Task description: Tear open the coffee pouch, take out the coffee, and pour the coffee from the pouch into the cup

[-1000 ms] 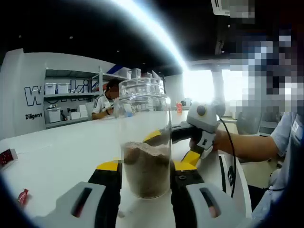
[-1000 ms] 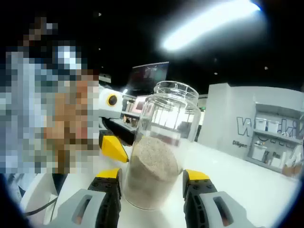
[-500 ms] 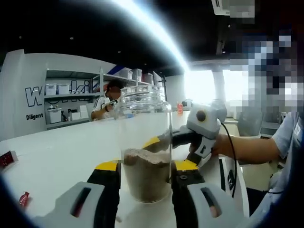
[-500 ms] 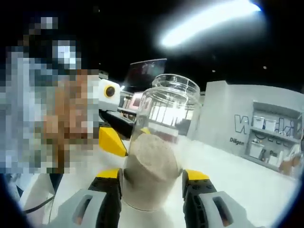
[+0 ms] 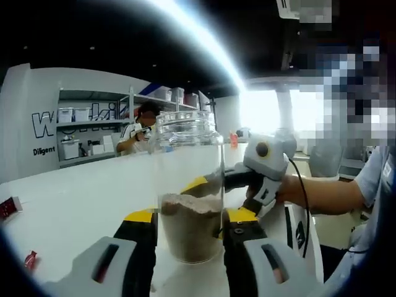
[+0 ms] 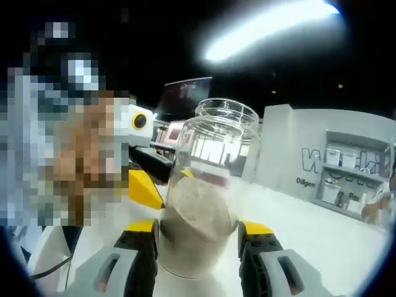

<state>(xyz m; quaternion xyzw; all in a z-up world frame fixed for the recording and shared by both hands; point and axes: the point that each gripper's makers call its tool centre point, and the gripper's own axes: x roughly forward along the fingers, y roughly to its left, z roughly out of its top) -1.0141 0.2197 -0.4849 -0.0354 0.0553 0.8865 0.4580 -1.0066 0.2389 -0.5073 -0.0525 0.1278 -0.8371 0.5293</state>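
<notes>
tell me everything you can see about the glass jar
The glass jar is clear, round and straight-walled with a threaded neck and no lid, so its mouth is open. Brownish-grey powder fills roughly its lower third. It stands upright on the white table. Both tools flank it: the left tool and the right tool each have their yellow-tipped jaws against its sides.

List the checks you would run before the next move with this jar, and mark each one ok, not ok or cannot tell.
1. Jar upright on the table: ok.
2. Jar mouth open, no lid: ok.
3. Powder already in the jar, filling its lower part: ok.
4. Left gripper jaws on both sides of the jar: ok; firm grip: cannot tell.
5. Right gripper jaws on both sides of the jar: ok; firm grip: cannot tell.
6. Red pouches at the table's edge, apart from both grippers; torn or whole: cannot tell.
</notes>
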